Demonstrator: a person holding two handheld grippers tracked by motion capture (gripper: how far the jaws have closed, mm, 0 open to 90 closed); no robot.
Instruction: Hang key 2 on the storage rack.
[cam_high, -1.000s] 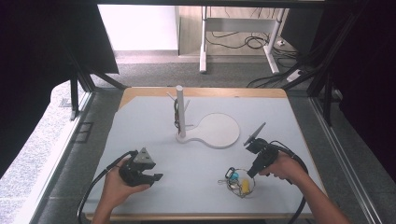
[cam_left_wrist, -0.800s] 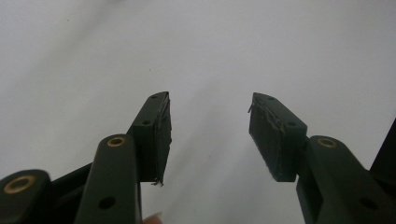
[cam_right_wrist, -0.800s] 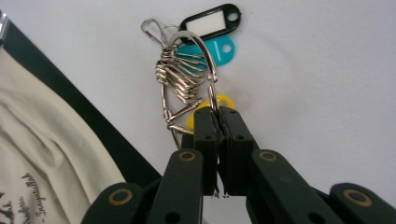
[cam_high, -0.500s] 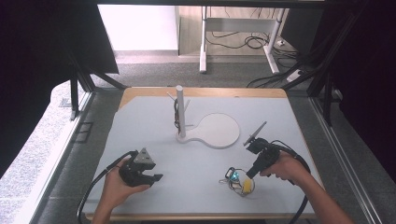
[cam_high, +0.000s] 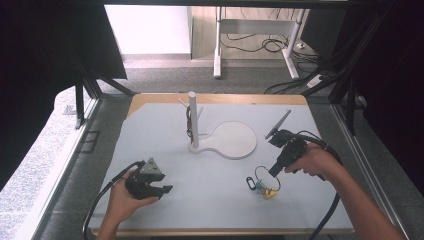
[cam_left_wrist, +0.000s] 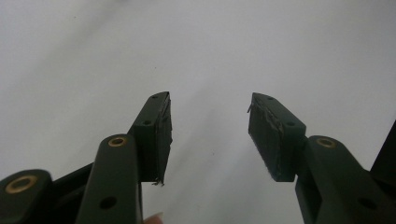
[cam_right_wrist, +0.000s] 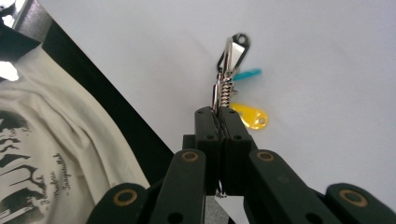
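The left gripper (cam_high: 159, 190) rests on the desk (cam_high: 210, 200) at the near left, as a second ago, its fingers (cam_left_wrist: 156, 135) spread wide with nothing between them. Mid-desk stands a white peg stand (cam_high: 193, 120) on its round base. At the near right, the right gripper (cam_high: 272, 171) has closed tight on the keyring (cam_right_wrist: 223, 86), which has shifted slightly; its tags touch the desk, so a lift toward the stand seems next.

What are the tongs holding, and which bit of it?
The right tongs are shut on the key ring, pinching its metal ring with the tags hanging beyond. The left tongs are open and hold nothing.
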